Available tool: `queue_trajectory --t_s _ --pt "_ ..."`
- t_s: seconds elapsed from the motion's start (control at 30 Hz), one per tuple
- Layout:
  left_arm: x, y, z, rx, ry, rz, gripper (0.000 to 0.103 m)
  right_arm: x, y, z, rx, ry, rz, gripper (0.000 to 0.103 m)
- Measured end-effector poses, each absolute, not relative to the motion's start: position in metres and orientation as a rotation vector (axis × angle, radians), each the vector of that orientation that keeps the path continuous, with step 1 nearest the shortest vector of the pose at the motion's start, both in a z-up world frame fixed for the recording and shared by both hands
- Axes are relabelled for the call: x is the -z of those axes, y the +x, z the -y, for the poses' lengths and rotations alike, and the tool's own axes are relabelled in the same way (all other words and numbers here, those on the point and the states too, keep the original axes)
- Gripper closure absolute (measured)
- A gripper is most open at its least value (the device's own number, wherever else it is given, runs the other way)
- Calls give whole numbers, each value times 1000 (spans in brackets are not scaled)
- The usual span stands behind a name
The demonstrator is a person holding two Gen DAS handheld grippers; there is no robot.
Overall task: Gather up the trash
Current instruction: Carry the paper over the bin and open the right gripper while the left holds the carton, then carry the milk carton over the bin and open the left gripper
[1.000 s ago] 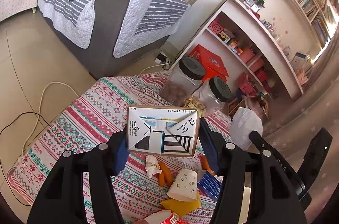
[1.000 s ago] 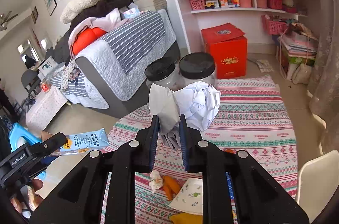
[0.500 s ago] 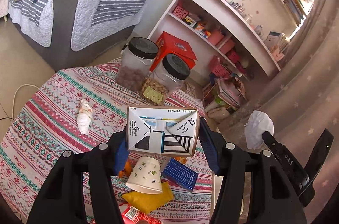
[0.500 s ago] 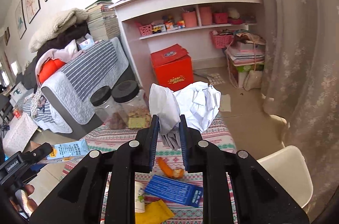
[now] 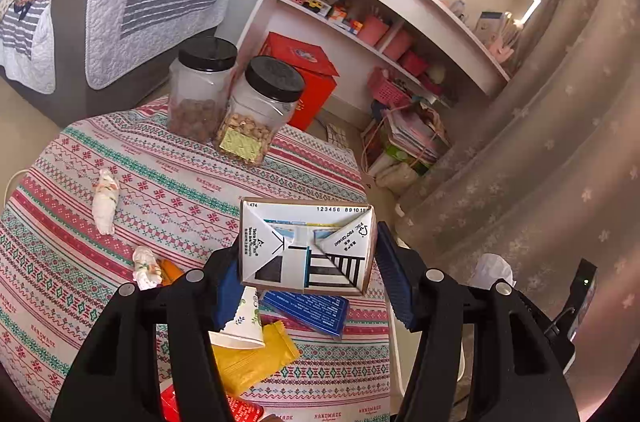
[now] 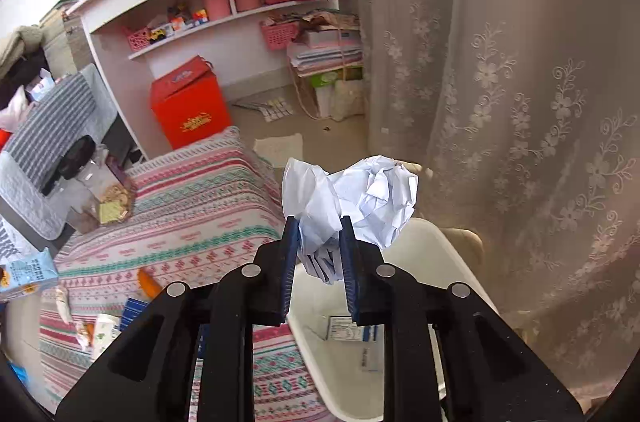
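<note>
The right claw (image 6: 317, 254) had swung away from the middle of the tabletop (image 6: 208, 206) and now hung over the white bin (image 6: 424, 262) at the tabletop's edge, by the lace curtain (image 6: 520, 102). A second before, the same claw had looked across the patterned cloth toward the two black-lidded jars (image 5: 236, 102); now the bin's open mouth lay directly beneath it, with a printed packet (image 6: 352, 332) already inside. Its jaws were opening, with the crumpled white paper (image 6: 352, 206) still between them and not yet fallen. That suggested the drop into the bin was under way.

The left claw (image 5: 308, 282) was clenched on a flattened drink carton (image 5: 306, 246), its folded end facing the camera. It too had travelled toward the bin side of the tabletop, so the carton would likely go in next.

More trash remained on the tabletop, on the side away from the bin: a paper cup (image 5: 242, 322), a yellow wrapper (image 5: 256, 358), a blue packet (image 5: 308, 310), a red wrapper (image 5: 240, 408), orange peel (image 5: 170, 268) and two wadded tissues (image 5: 105, 200). Collection looked well short of finished.
</note>
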State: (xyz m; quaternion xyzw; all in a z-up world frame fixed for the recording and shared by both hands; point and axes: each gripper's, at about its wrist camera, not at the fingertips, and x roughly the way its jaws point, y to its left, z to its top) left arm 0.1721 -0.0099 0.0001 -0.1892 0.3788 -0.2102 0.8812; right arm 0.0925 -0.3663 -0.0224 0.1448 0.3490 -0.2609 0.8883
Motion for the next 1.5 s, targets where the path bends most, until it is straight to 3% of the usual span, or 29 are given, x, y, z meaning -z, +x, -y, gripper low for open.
queue_trajectory --t_s 0.07,0.13,0.3,0.93,1.33,1.5 --pt "1 169 22 464 -381 -797 45 24 85 375 584 293 -731 73" --pt "3 167 38 491 -385 -815 45 22 79 382 615 276 -734 32" --pt "8 163 95 558 -353 -856 45 6 54 400 710 234 -659 13" --pt "41 148 283 711 -202 -1035 44 3 13 463 811 378 -682 12" --pt "28 149 265 600 -91 -992 21 0 26 443 766 351 -691 7" --pt "20 157 237 483 -9 -945 18 7 50 411 740 249 -728 7"
